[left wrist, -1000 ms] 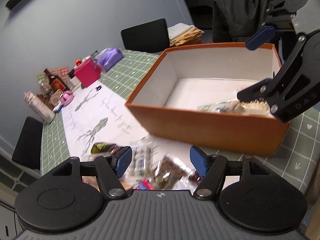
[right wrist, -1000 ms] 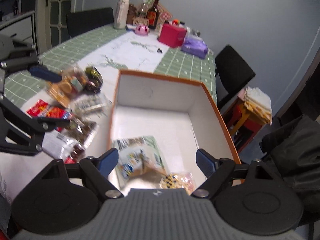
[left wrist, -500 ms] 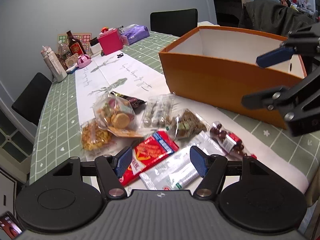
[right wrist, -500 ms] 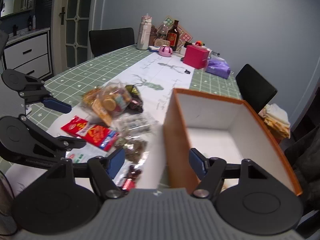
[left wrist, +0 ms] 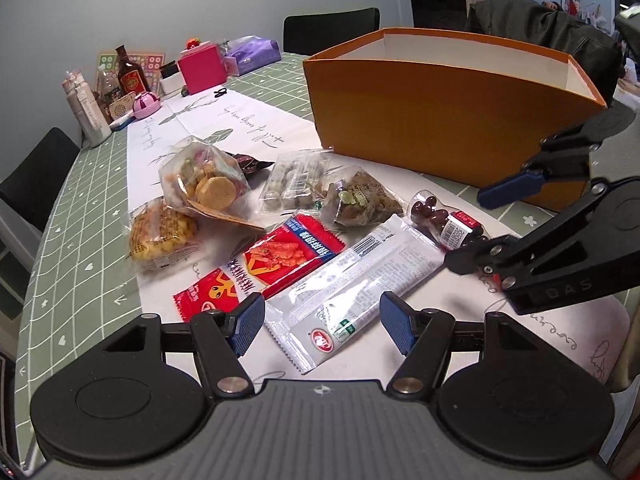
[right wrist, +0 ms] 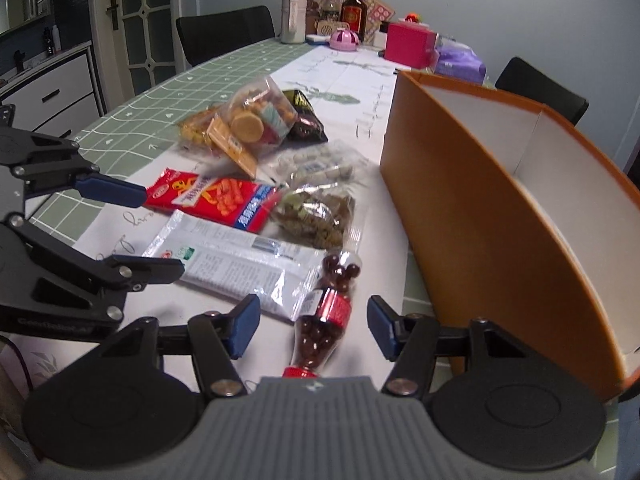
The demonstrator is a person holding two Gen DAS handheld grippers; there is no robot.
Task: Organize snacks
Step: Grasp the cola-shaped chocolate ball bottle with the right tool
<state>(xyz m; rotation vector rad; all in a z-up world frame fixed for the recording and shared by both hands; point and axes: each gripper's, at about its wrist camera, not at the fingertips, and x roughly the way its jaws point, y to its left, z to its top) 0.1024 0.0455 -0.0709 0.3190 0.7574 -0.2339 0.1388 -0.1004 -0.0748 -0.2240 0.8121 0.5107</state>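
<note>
Several snack packs lie on the table beside an orange box [left wrist: 448,120], also in the right wrist view [right wrist: 500,216]. My left gripper [left wrist: 322,322] is open, low over the near end of a long silver packet [left wrist: 356,276]. A red packet [left wrist: 272,264] lies to its left. My right gripper [right wrist: 312,326] is open, its jaws either side of a small bottle of chocolate balls [right wrist: 324,312], also in the left wrist view [left wrist: 444,218]. A brown nut bag [right wrist: 316,212] and a cookie bag [right wrist: 256,120] lie farther off.
Bottles [left wrist: 130,74], a pink box [left wrist: 202,68] and a purple pack [left wrist: 252,50] stand at the table's far end. Black chairs [right wrist: 226,34] stand around the table. A white drawer unit [right wrist: 52,92] is at the left. The box's inside is hidden from here.
Both grippers came down and back from over the box to the snack pile. The left now hangs over the silver packet, the right straddles the chocolate bottle. Both stay open.
</note>
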